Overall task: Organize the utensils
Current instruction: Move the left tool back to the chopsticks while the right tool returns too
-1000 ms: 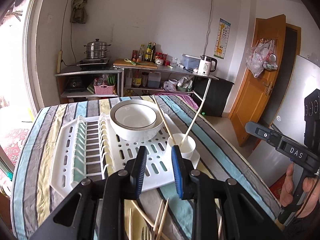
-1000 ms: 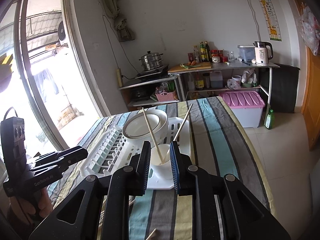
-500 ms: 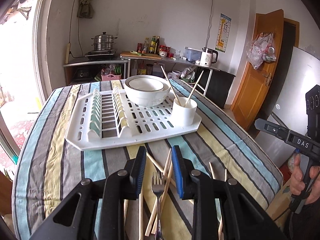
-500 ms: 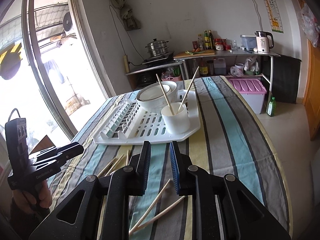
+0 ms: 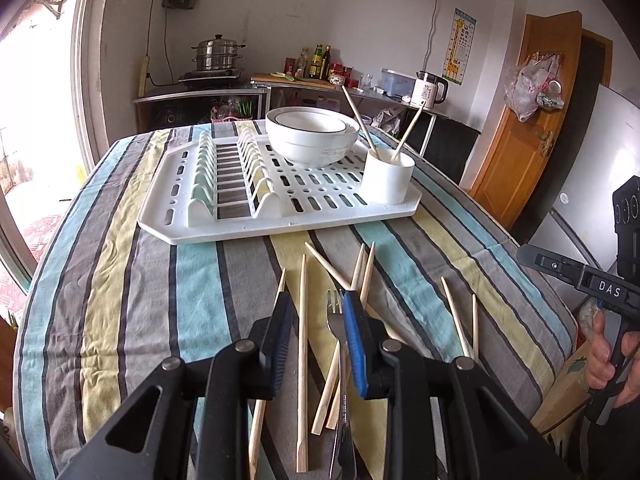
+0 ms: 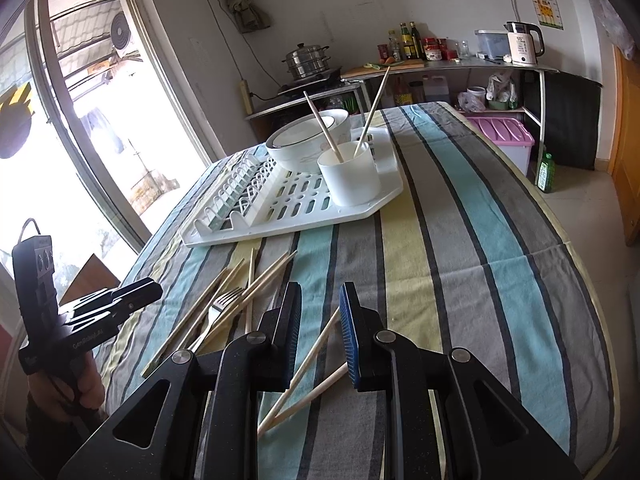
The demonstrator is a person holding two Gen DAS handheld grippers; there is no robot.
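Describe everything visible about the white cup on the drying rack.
The white cup is a plain, handleless cylinder, matte like plastic or ceramic. It stands upright on the slotted flat part of the white drying rack, at the corner nearest the right hand-held gripper, beside the stacked bowls. Two wooden chopsticks lean out of it in a V. Neither gripper touches it.

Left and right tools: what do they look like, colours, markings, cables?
Both are matte black plastic with two flat fingers lined in ribbed blue pads and round silver pivot bolts. The left tool shows white "GenRobot.AI" lettering on its body in the right wrist view. The right tool reads "DAS" in the left wrist view. Each has a boxy black module on top and a thin dark cable. Bare hands; sleeves unclear.
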